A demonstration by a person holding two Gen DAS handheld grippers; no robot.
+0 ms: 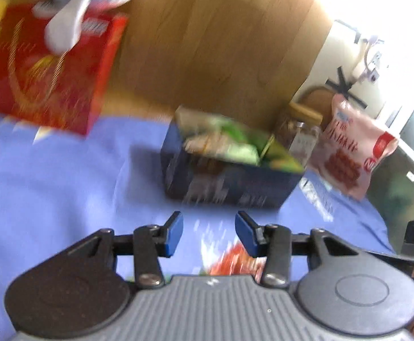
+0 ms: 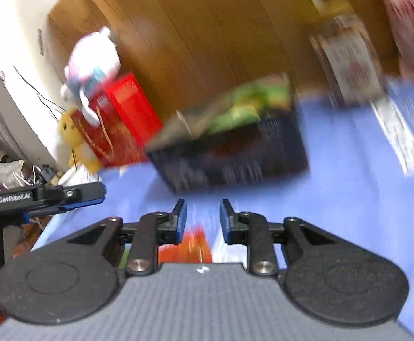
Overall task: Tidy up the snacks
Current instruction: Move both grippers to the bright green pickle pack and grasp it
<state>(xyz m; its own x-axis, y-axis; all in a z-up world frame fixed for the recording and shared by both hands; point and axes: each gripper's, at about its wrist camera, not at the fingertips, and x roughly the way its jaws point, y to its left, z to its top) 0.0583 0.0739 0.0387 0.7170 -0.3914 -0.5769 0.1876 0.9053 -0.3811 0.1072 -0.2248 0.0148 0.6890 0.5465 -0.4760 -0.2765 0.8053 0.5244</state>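
A dark blue box (image 1: 229, 179), green snack packets (image 1: 229, 139) inside, sits on the blue cloth (image 1: 64, 187). Just in front, the left gripper (image 1: 209, 233) and right gripper (image 2: 202, 220) hover parted, holding nothing. A pink snack bag (image 1: 352, 147) stands right of the box, a red gift bag (image 1: 53, 68) left.

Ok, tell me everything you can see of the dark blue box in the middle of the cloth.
The dark blue box is rectangular, open at the top, and looks like printed cardboard, with pale markings on its sides too blurred to read. It sits flat on the blue cloth, ahead of both grippers and touched by neither. Snack packets, green and beige, fill it and rise above its rim. A clear jar stands just behind its far right corner; whether they touch cannot be told.
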